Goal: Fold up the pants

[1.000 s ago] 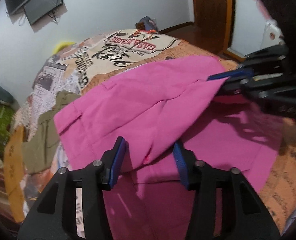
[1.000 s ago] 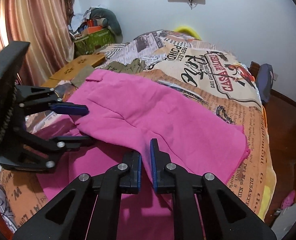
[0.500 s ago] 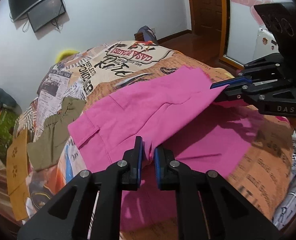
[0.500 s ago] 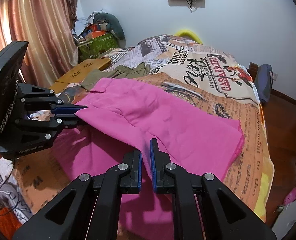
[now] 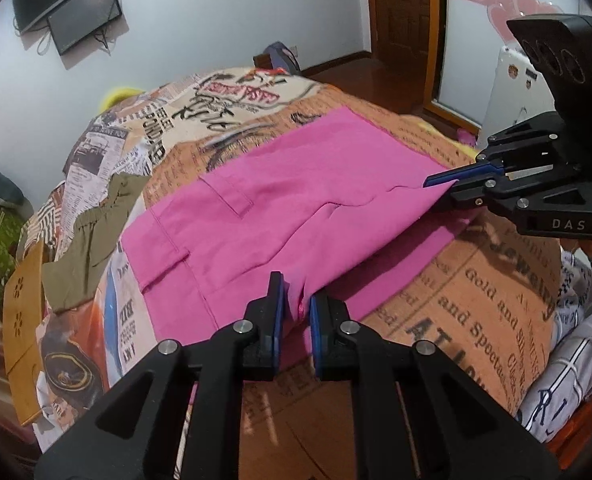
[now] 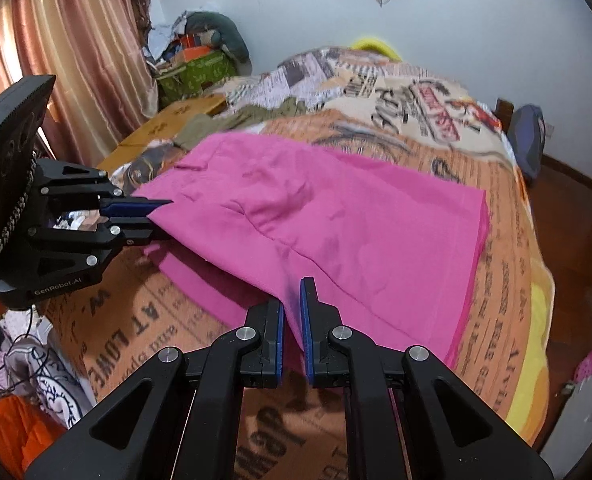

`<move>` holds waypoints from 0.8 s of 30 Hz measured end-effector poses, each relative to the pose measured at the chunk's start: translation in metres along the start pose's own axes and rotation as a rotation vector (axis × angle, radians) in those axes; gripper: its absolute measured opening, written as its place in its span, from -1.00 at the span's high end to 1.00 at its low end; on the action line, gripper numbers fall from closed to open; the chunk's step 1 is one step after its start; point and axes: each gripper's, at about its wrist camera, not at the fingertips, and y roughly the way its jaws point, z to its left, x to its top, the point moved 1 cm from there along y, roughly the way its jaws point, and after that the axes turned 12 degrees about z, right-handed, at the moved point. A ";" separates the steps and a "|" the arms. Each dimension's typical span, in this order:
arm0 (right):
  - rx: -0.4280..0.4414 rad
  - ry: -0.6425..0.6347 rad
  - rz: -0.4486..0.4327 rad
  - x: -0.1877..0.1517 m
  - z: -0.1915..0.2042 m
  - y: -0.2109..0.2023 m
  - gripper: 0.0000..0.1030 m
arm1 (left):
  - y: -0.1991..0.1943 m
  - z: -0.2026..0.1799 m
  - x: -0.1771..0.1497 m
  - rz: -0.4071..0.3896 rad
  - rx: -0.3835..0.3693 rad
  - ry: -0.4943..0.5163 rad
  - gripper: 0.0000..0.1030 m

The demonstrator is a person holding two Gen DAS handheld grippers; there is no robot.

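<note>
Across the bed (image 5: pixel 476 280), pink pants (image 5: pixel 280 200) are lying lengthwise toward the upper right, both tools pinching the near edge (left tool (image 5: pixel 296 304) at lower centre, right tool (image 6: pixel 292 312) likewise), fabric stretching away from them

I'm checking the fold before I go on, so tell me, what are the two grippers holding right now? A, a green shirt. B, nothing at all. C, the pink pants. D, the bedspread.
C: both the left gripper and the right gripper are shut on the near edge of the pink pants, a raised layer over the pants' lower layer on the bedspread.
</note>
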 end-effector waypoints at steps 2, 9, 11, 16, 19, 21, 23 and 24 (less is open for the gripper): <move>0.013 0.018 0.018 -0.004 -0.001 0.003 0.86 | 0.004 -0.001 -0.003 0.012 -0.006 -0.010 0.73; 0.048 0.061 0.066 -0.006 -0.009 -0.008 0.52 | -0.012 0.009 -0.013 0.007 -0.101 -0.072 -0.07; 0.062 0.055 0.052 -0.005 -0.009 -0.017 0.51 | -0.021 0.012 -0.016 -0.018 -0.105 -0.084 -0.08; 0.101 0.083 -0.029 0.007 -0.005 -0.033 0.43 | -0.037 0.027 -0.009 -0.047 -0.133 -0.153 -0.10; 0.113 0.100 -0.042 0.016 0.003 -0.024 0.41 | -0.027 0.035 0.003 -0.027 -0.150 -0.215 -0.10; 0.126 0.116 -0.030 0.020 0.008 -0.011 0.41 | -0.015 0.040 0.010 -0.003 -0.185 -0.266 -0.10; 0.121 0.122 -0.008 0.020 0.011 0.002 0.41 | -0.003 0.042 0.011 0.020 -0.202 -0.296 -0.10; 0.120 0.129 0.014 0.019 0.011 0.009 0.41 | 0.003 0.042 0.010 0.032 -0.202 -0.302 -0.10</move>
